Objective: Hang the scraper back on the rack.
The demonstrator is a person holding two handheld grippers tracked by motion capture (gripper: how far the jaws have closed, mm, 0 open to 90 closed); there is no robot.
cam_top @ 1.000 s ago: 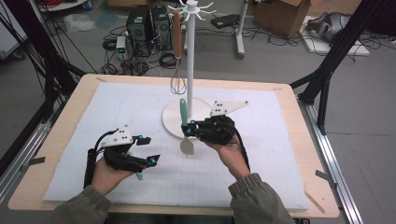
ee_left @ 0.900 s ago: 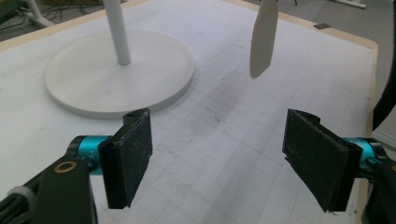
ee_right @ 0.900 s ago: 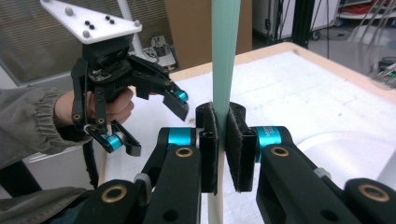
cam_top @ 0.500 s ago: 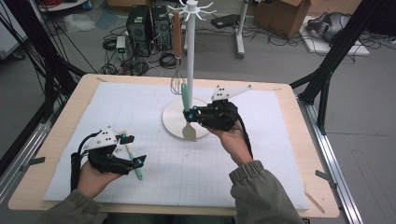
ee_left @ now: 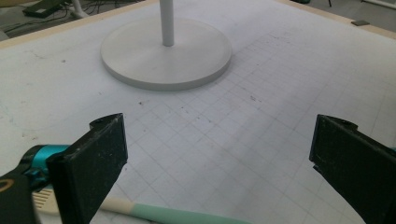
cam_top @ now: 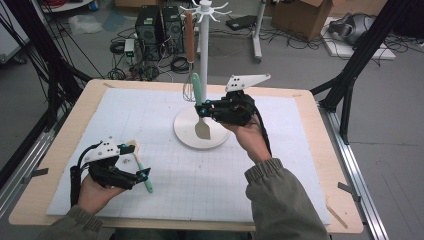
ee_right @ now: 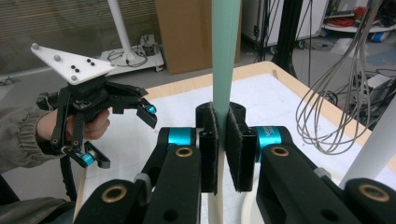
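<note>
Two grippers: right gripper (cam_top: 204, 110) clamped the green-handled spatula (cam_top: 199, 107) upright beside the rack pole (cam_top: 205, 65); left gripper (cam_top: 138, 170) jaws wide over another utensil (cam_top: 142, 175) on the mat (cam_top: 280, 165).

Mint-handled spatula (cam_top: 199, 107) hangs upright above the stand's base (cam_top: 184, 133), blade down.

A white gridded mat (cam_top: 210, 175) is spread over the wooden table (cam_top: 345, 190). A wire whisk (cam_top: 189, 87) with a brown handle is hung from the white hook stand (cam_top: 202, 60). Computer towers (cam_top: 155, 25), cables and a cardboard box (cam_top: 300, 15) are seen on the floor (cam_top: 390, 100) beyond.
</note>
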